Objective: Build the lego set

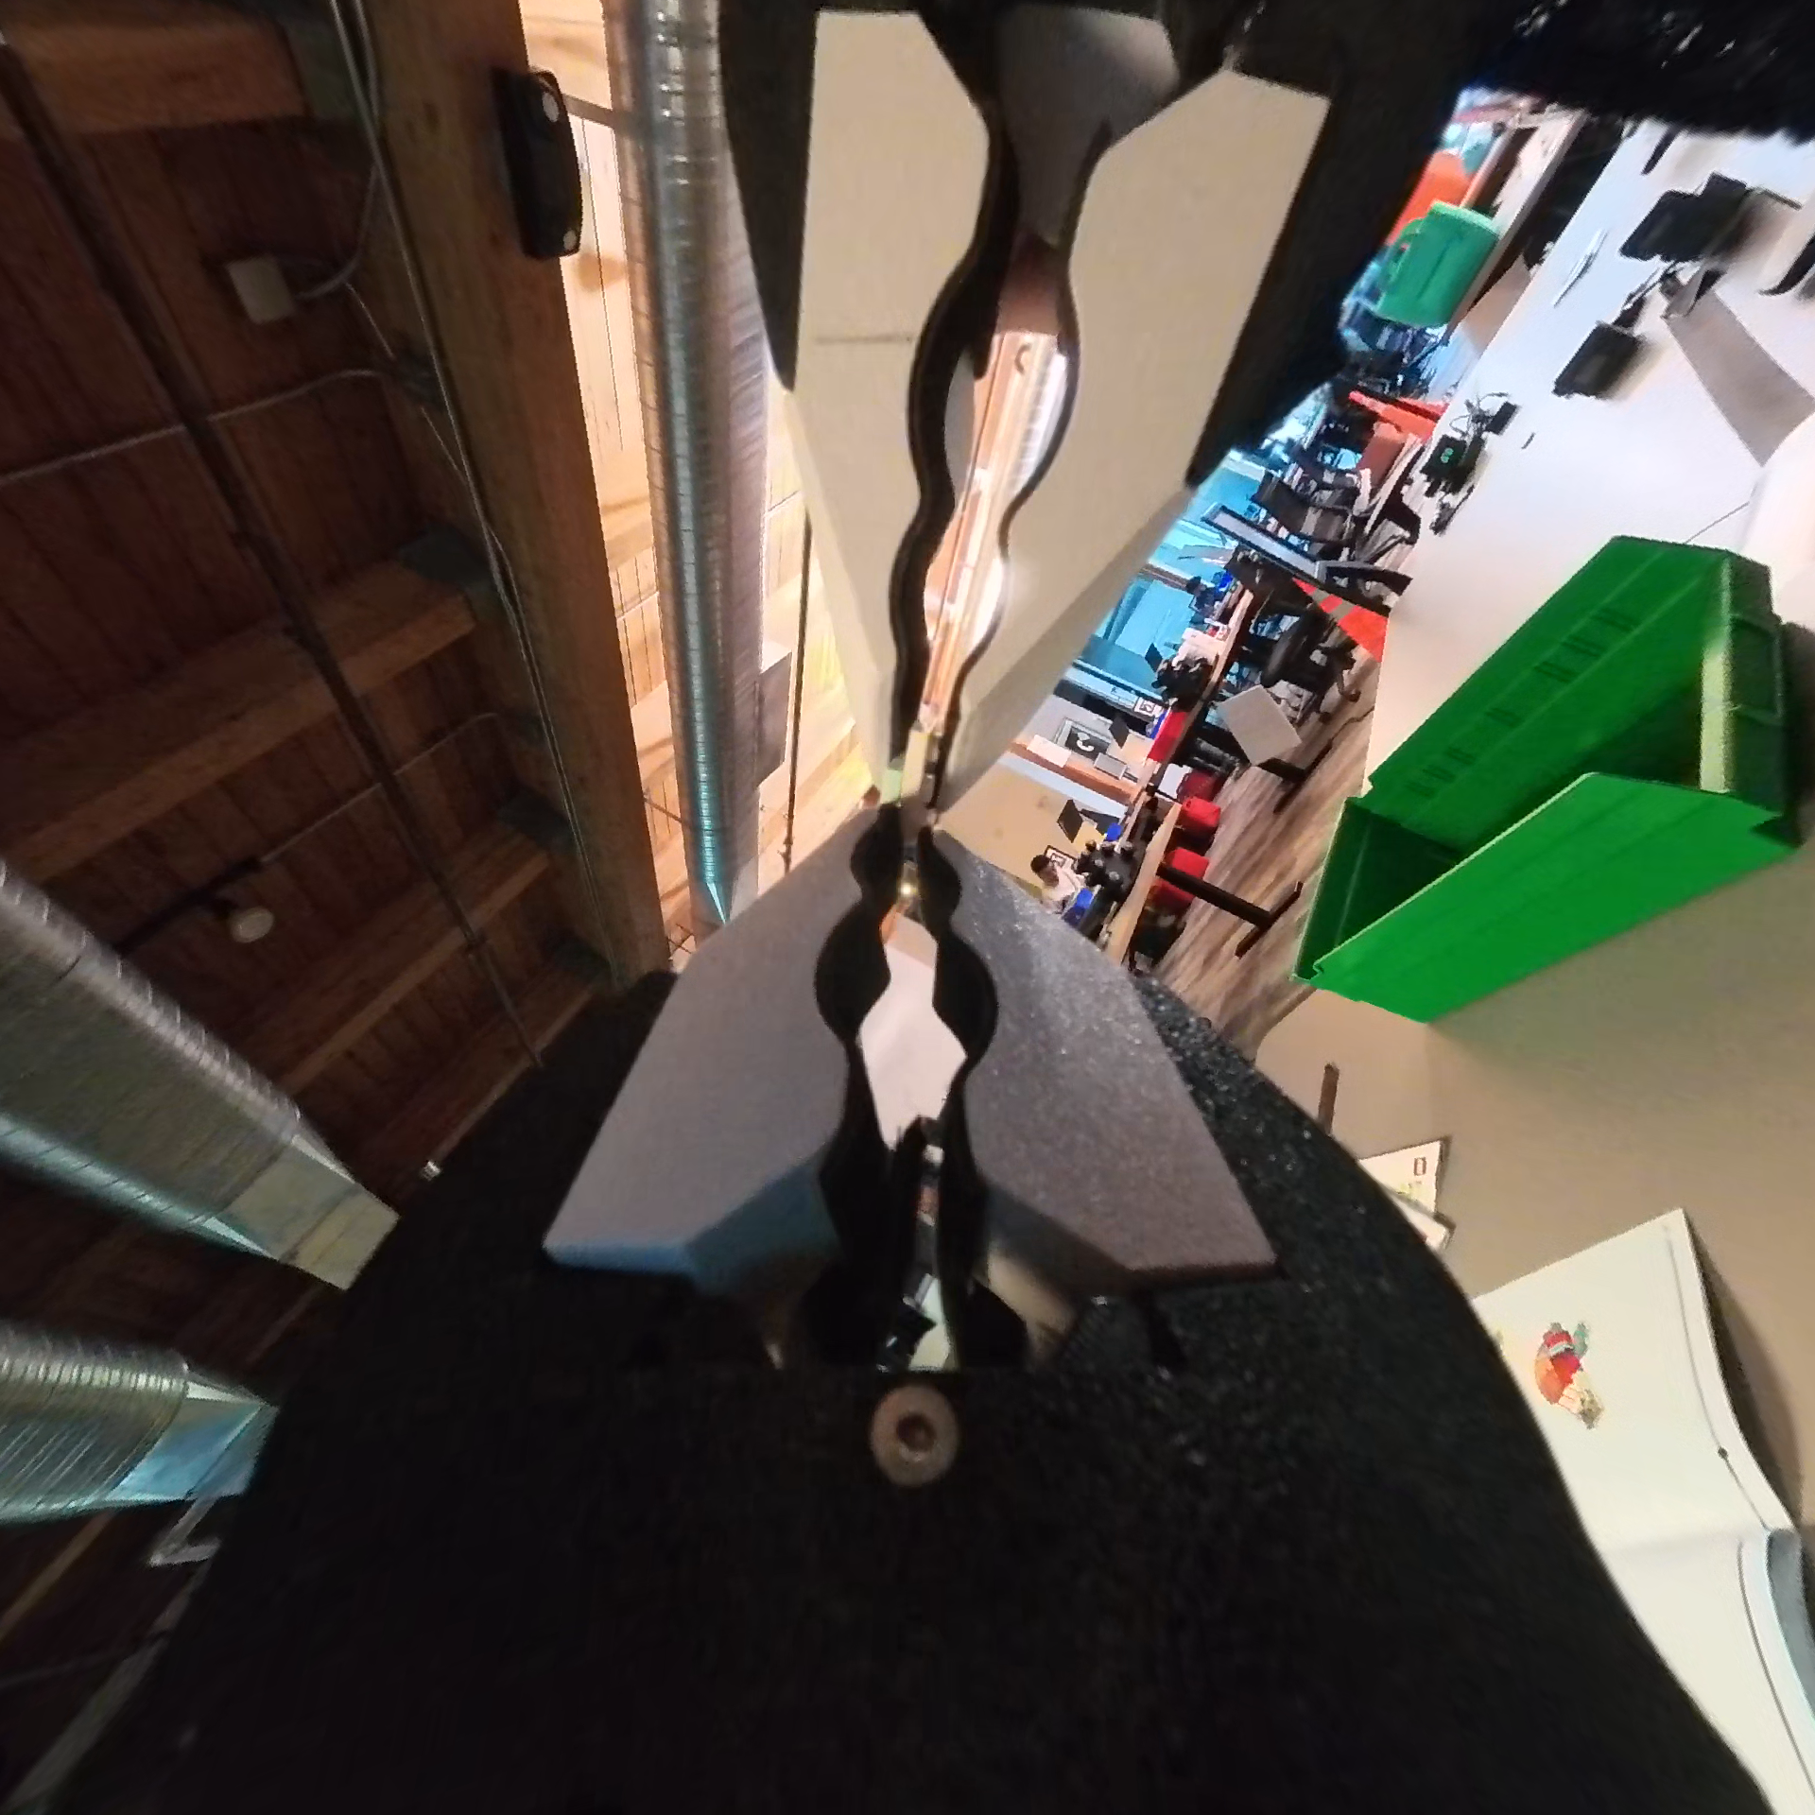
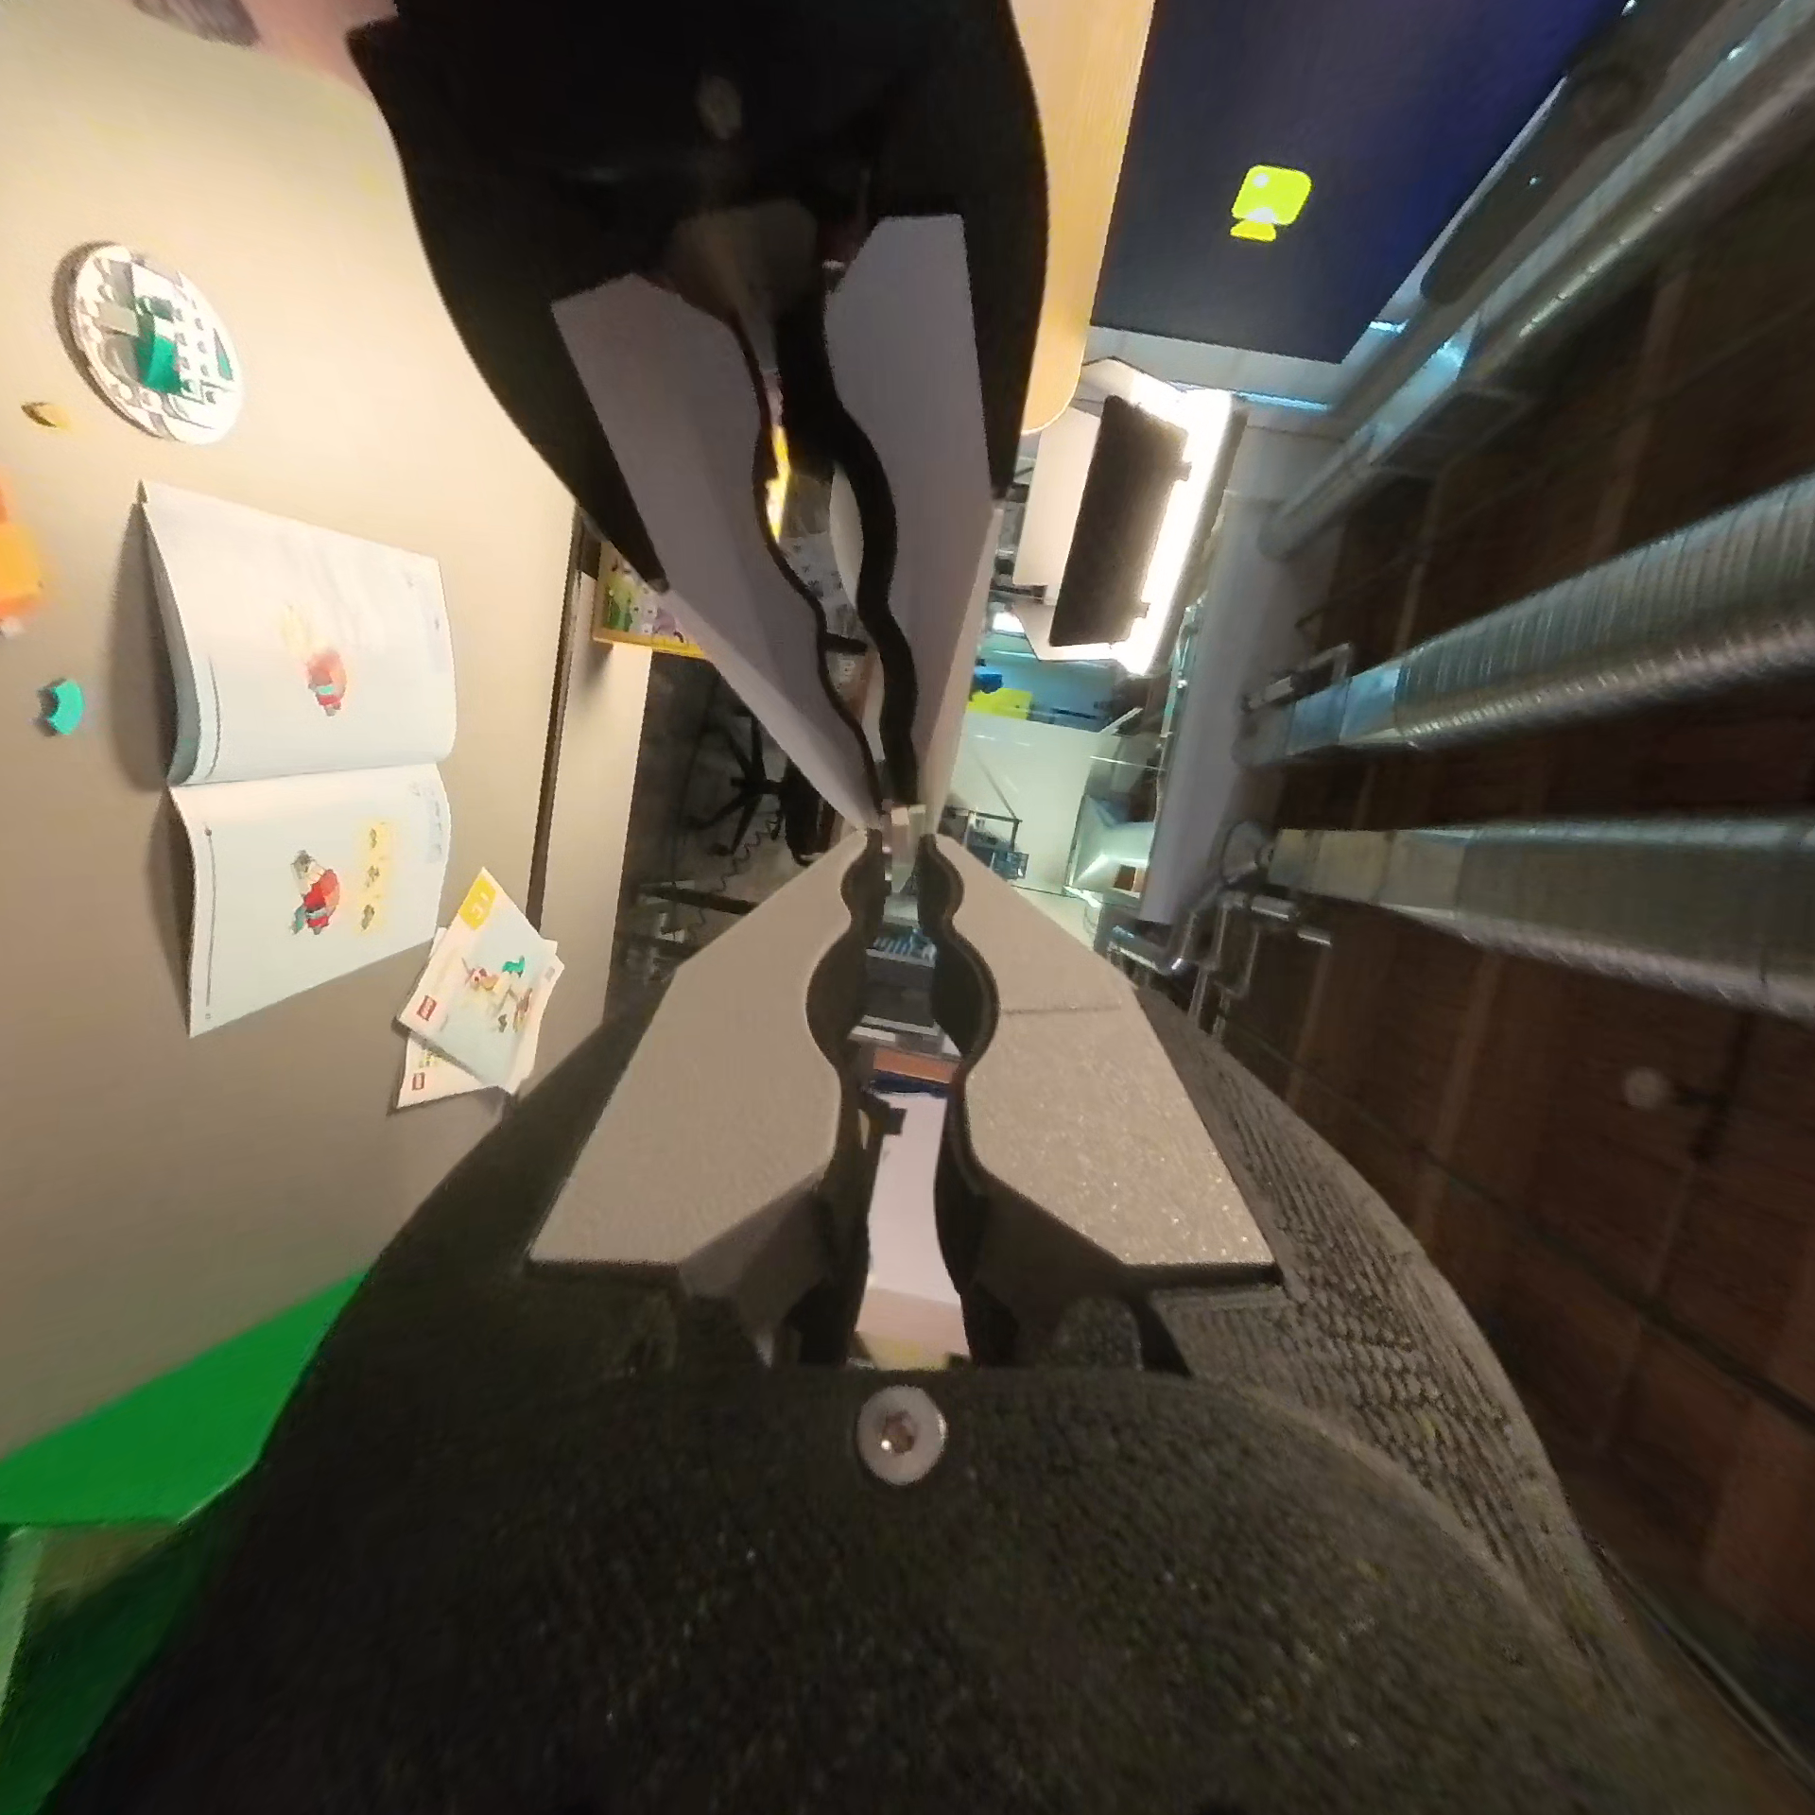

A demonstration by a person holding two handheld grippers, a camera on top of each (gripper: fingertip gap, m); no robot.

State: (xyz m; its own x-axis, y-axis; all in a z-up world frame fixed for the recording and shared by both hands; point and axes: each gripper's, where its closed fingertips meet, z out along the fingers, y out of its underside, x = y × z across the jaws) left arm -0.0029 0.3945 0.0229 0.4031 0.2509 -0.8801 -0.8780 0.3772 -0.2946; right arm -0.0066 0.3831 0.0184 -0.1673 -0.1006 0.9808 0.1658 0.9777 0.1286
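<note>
Both grippers are raised above the beige table (image 2: 324,196) and meet tip to tip. My right gripper (image 2: 897,847) is shut on a small pale lego piece (image 2: 900,823). It also shows in the left wrist view (image 1: 911,778), in the tips of the right gripper (image 1: 918,771) coming from the top. My left gripper (image 1: 907,835) is shut, with its tips against that piece; I cannot tell if it grips anything. It enters the right wrist view from the top (image 2: 889,794). An open instruction booklet (image 2: 304,756) lies on the table.
On the table are a round disc with teal and white pieces (image 2: 147,344), a teal piece (image 2: 59,707), an orange build (image 2: 15,570) at the frame edge, small leaflets (image 2: 481,992) and a green bin (image 1: 1571,786). Ceiling ducts and a workshop show behind. Both grippers' tips are close together, under 4 cm apart. From either gripper's tips it is about 30 cm to the orange build (image 2: 15,570).
</note>
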